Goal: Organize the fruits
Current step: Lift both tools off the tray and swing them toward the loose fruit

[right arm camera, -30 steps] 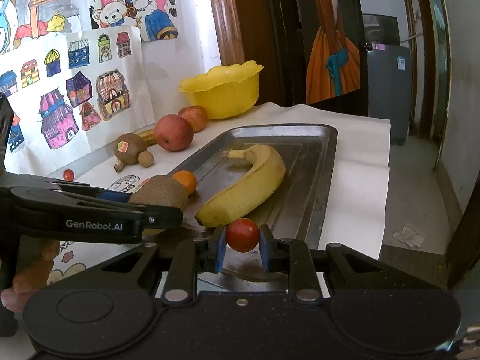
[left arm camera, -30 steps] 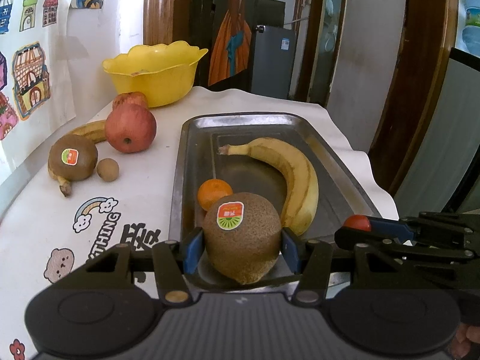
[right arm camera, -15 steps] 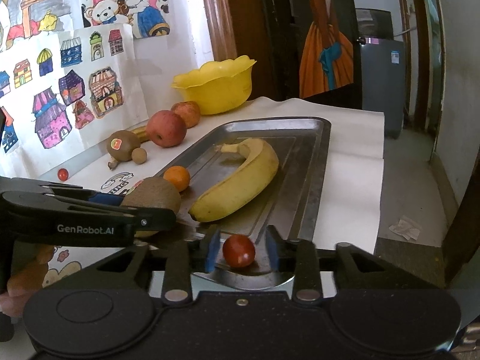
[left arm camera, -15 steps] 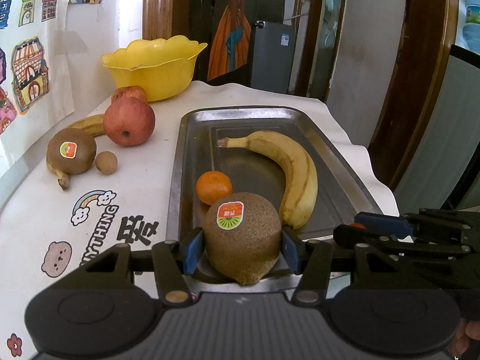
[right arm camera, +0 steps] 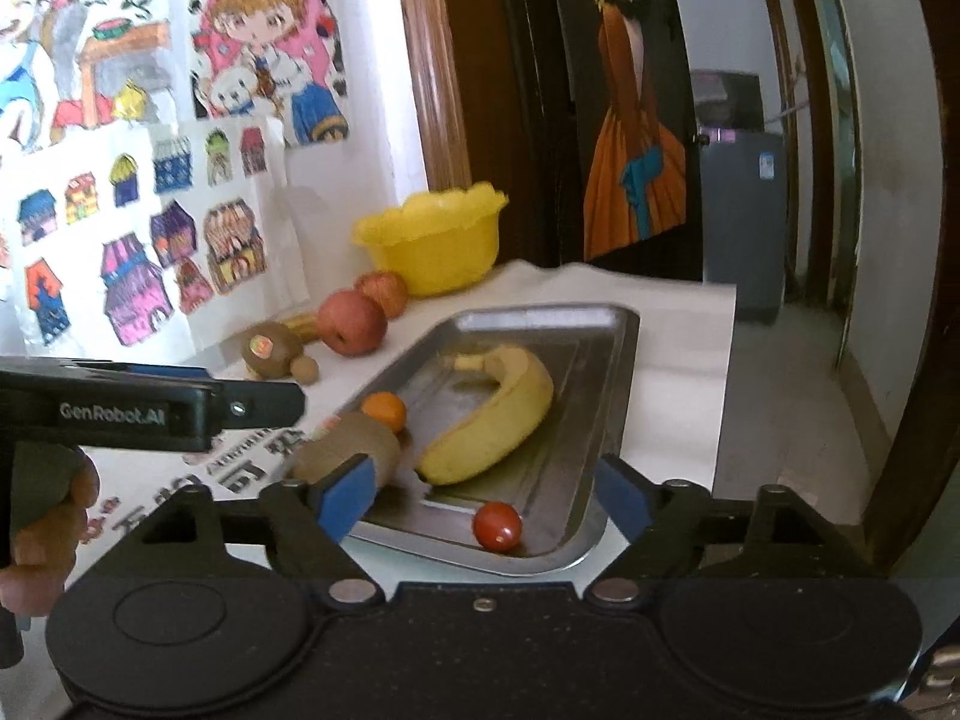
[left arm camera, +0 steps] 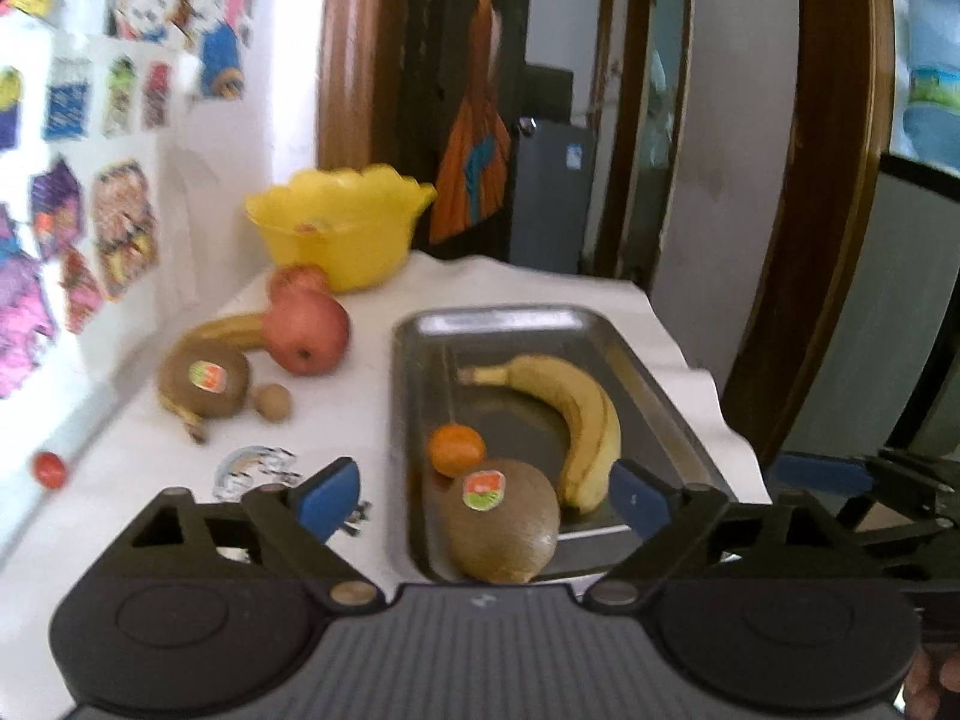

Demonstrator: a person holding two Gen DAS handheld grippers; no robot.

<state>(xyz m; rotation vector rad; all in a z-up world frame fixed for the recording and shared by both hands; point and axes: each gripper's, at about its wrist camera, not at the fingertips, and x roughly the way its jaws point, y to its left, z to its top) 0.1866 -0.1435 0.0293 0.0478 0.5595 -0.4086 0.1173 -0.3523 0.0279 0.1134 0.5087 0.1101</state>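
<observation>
A metal tray [left arm camera: 660, 372] [right arm camera: 621, 372] holds a banana [left arm camera: 576, 414] [right arm camera: 504, 414], a small orange [left arm camera: 456, 450] [right arm camera: 384, 411], a brown kiwi with a sticker [left arm camera: 501, 519] [right arm camera: 354, 453] and a red cherry tomato [right arm camera: 497, 526]. My left gripper [left arm camera: 483, 495] is open, raised above the kiwi at the tray's near end. My right gripper [right arm camera: 480, 495] is open, just above the tomato at the tray's near right corner.
On the white cloth left of the tray lie a second kiwi [left arm camera: 204, 381], a small brown fruit [left arm camera: 271, 402], two apples [left arm camera: 306, 333], another banana [left arm camera: 225, 327] and a stray tomato [left arm camera: 49, 468]. A yellow bowl [left arm camera: 339, 228] stands at the back by the wall.
Both grippers opened and pulled back and up. The left let go of the kiwi, the right let go of the tomato; both fruits now rest in the tray.
</observation>
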